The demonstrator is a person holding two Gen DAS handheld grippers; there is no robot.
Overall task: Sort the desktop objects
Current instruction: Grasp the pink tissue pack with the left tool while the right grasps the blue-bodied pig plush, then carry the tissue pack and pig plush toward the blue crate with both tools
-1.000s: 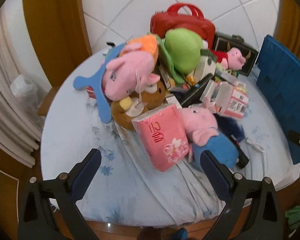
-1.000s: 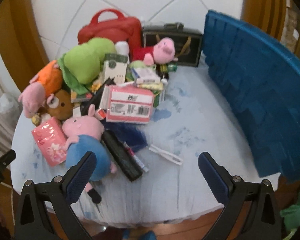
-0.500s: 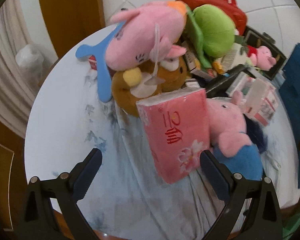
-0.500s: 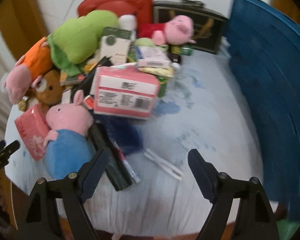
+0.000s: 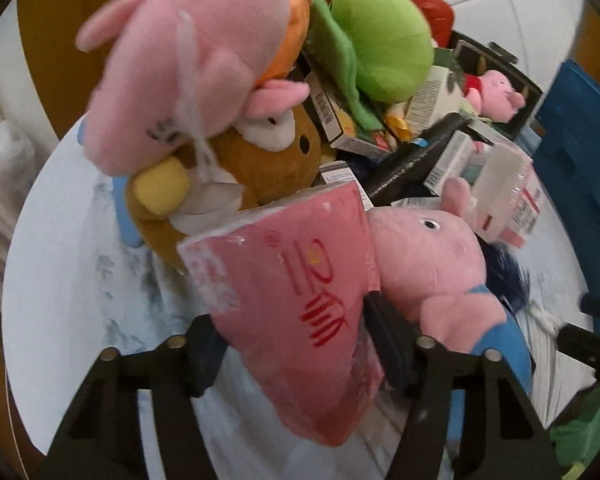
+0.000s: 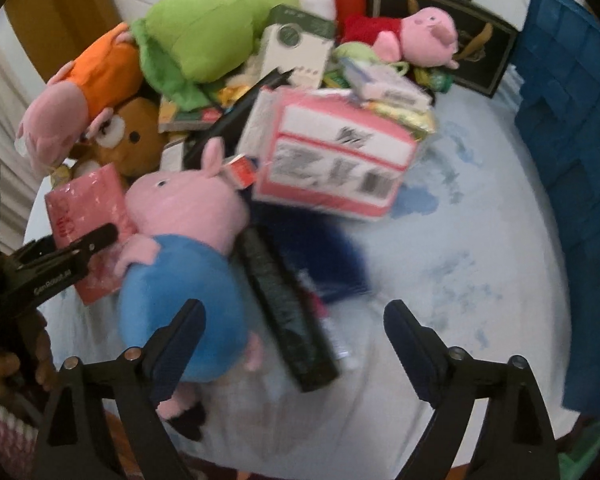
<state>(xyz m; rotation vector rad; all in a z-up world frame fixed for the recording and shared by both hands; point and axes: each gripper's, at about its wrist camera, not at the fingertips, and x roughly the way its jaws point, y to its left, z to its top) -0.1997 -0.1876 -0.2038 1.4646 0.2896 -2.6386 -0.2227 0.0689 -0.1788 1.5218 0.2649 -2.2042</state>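
Observation:
A pink tissue pack lies tilted at the near edge of the pile, against a brown bear plush and a blue-bodied pig plush. My left gripper is closing around the pack, and both pads touch its sides. In the right wrist view one left finger lies over the same pack. My right gripper is opening and holds nothing. It hangs over a long black box, beside the pig plush.
Behind the pack are stacked an orange-dressed pig plush, a green plush, a red bag, small boxes and a pink-white pack. A blue crate stands at the right. Bare tablecloth lies right of the pile.
My left gripper came down over the pink tissue pack and narrowed from wide open until its pads met the pack. My right gripper dropped closer to the black box and the pig plush.

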